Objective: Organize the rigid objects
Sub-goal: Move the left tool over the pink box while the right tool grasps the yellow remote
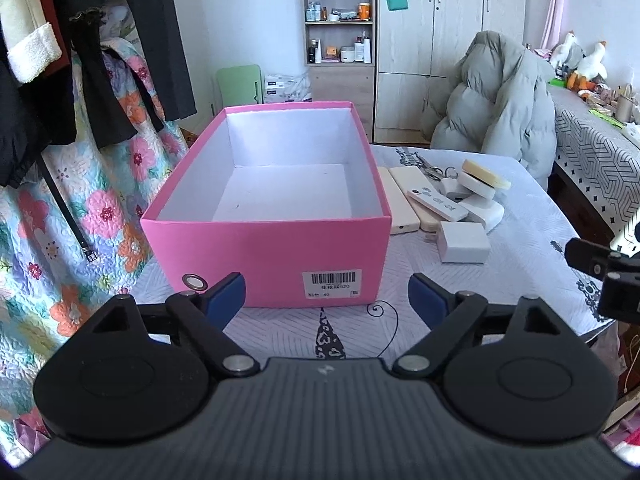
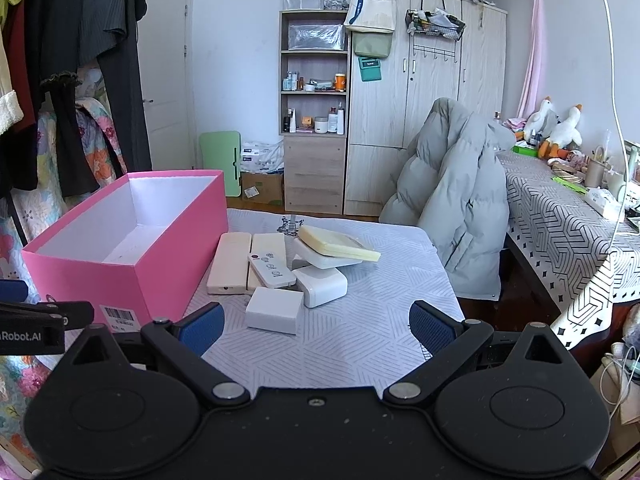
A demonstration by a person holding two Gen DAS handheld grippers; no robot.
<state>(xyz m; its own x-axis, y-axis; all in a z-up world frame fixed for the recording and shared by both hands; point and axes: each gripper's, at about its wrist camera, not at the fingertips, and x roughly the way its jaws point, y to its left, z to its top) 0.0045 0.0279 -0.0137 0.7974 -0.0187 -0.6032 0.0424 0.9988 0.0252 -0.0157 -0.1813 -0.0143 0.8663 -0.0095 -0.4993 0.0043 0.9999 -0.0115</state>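
An open pink box (image 1: pixel 276 256) with a white, empty inside stands on the table; it also shows in the right wrist view (image 2: pixel 132 280). To its right lies a pile of white and cream rigid objects: two cream bars (image 2: pixel 230 266), a white remote (image 2: pixel 271 270), a white block (image 2: pixel 275 309), a white charger (image 2: pixel 322 286) and a yellow pad (image 2: pixel 336 243) on top. My left gripper (image 1: pixel 326 296) is open and empty just before the box's front wall. My right gripper (image 2: pixel 316 326) is open and empty, just short of the white block (image 1: pixel 464 242).
The table carries a pale patterned cloth (image 2: pixel 360 344). A grey puffer jacket (image 2: pixel 452 200) hangs over a chair behind it. A second table with a geometric cloth (image 2: pixel 560 232) stands at the right. Clothes and a floral quilt (image 1: pixel 80 184) hang at the left.
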